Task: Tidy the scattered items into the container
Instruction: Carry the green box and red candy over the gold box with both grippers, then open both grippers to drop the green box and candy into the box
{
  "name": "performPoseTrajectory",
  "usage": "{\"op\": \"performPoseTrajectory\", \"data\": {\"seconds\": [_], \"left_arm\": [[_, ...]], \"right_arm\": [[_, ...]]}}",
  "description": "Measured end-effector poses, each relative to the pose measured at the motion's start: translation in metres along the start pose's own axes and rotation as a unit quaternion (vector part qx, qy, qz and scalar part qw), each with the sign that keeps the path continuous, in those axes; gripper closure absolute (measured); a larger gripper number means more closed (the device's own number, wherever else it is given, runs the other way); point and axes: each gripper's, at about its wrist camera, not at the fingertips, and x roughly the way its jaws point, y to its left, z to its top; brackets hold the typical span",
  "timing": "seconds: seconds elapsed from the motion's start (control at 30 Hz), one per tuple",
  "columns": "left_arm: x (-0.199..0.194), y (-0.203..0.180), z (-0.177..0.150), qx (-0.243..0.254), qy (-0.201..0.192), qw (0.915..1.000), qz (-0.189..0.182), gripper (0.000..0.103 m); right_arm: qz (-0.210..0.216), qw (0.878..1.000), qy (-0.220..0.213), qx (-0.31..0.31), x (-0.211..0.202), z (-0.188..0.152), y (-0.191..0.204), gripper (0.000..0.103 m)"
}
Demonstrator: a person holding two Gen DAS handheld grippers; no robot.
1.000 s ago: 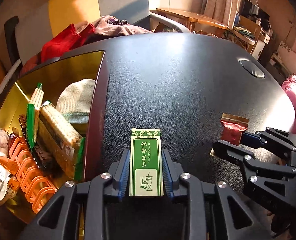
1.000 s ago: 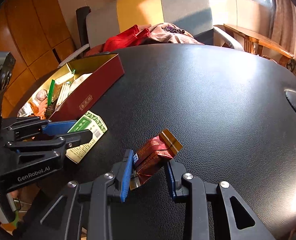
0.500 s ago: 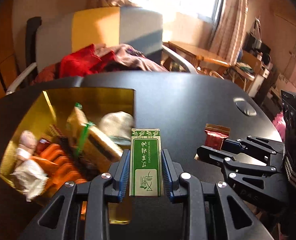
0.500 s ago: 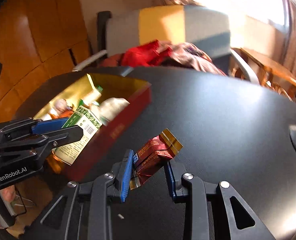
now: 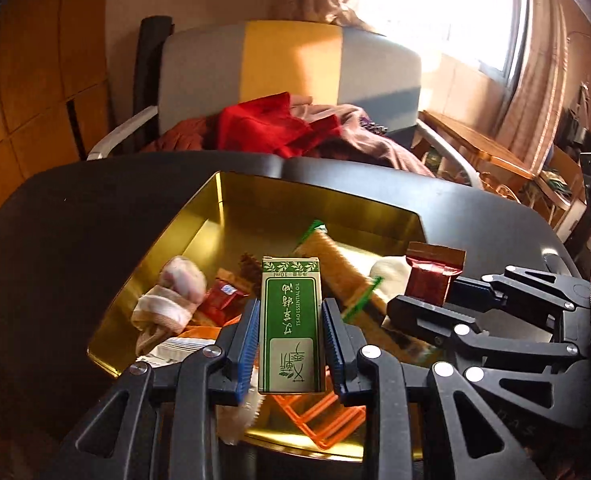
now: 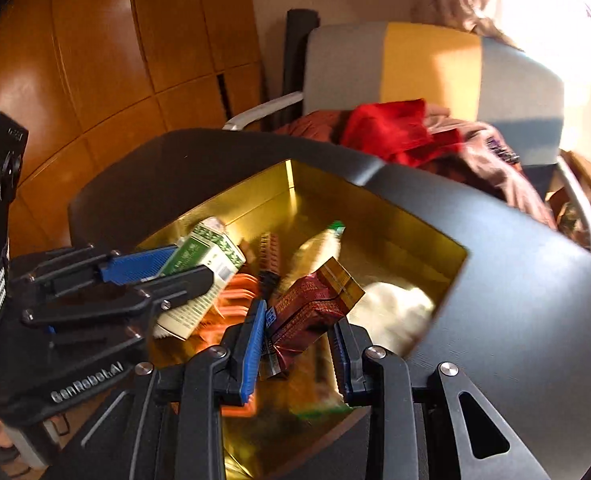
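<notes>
My left gripper (image 5: 290,316) is shut on a green essential-oil box (image 5: 289,344), held upright above the open gold-lined container (image 5: 255,200). My right gripper (image 6: 299,320) is shut on a dark red foil packet (image 6: 315,304), tilted, also over the container (image 6: 375,216). Each gripper shows in the other's view: the right gripper (image 5: 435,304) with its red packet (image 5: 431,276) at the right, the left gripper (image 6: 167,272) with the green box (image 6: 203,268) at the left. Inside the container lie a pink-and-white sock (image 5: 171,296), cracker packs (image 5: 335,264), an orange plastic rack (image 5: 319,412) and a white knitted item (image 5: 387,272).
The container sits on a round black table (image 5: 75,208). Behind it stands a grey-and-yellow chair (image 5: 295,64) heaped with red and pink clothes (image 5: 279,128). A wooden side table (image 5: 475,140) stands at the far right, and wood panelling (image 6: 95,60) at the left.
Both grippers have swung left from over the bare table to above the open container, each still holding its item. The container now fills the middle of both views.
</notes>
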Motion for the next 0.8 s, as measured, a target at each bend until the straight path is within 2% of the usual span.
{"op": "performPoseTrajectory", "data": {"seconds": [0.13, 0.2, 0.3, 0.4, 0.5, 0.57, 0.67, 0.73, 0.8], "left_arm": [[0.012, 0.014, -0.001, -0.014, 0.011, 0.9998, 0.008, 0.072], [0.014, 0.013, 0.0, -0.012, 0.009, 0.9998, 0.014, 0.067], [0.013, 0.011, -0.001, -0.014, 0.003, 0.9997, 0.022, 0.067], [0.011, 0.01, -0.002, -0.021, -0.004, 0.9994, 0.026, 0.067], [0.003, 0.01, -0.005, -0.034, -0.01, 0.9989, 0.032, 0.058], [-0.004, 0.01, -0.008, -0.039, -0.015, 0.9984, 0.039, 0.055], [-0.016, 0.008, -0.013, -0.041, -0.019, 0.9971, 0.062, 0.052], [-0.024, 0.005, -0.017, -0.04, -0.021, 0.9962, 0.075, 0.049], [-0.031, 0.003, -0.021, -0.041, -0.023, 0.9949, 0.09, 0.049]], "right_arm": [[0.004, 1.0, 0.011, 0.011, 0.018, 0.007, 0.002, 0.071], [0.003, 1.0, 0.013, 0.017, 0.02, 0.008, 0.003, 0.07], [-0.003, 1.0, 0.013, 0.011, 0.017, 0.004, 0.004, 0.07], [-0.023, 1.0, 0.007, 0.01, 0.009, 0.001, 0.008, 0.07], [-0.043, 0.999, 0.001, 0.01, 0.001, -0.002, 0.012, 0.07], [-0.056, 0.998, -0.004, 0.01, -0.005, -0.004, 0.015, 0.069], [-0.075, 0.997, -0.01, 0.009, -0.013, -0.006, 0.019, 0.059], [-0.089, 0.996, -0.014, 0.009, -0.018, -0.008, 0.022, 0.058], [-0.102, 0.995, -0.019, 0.008, -0.024, -0.011, 0.026, 0.05]]}}
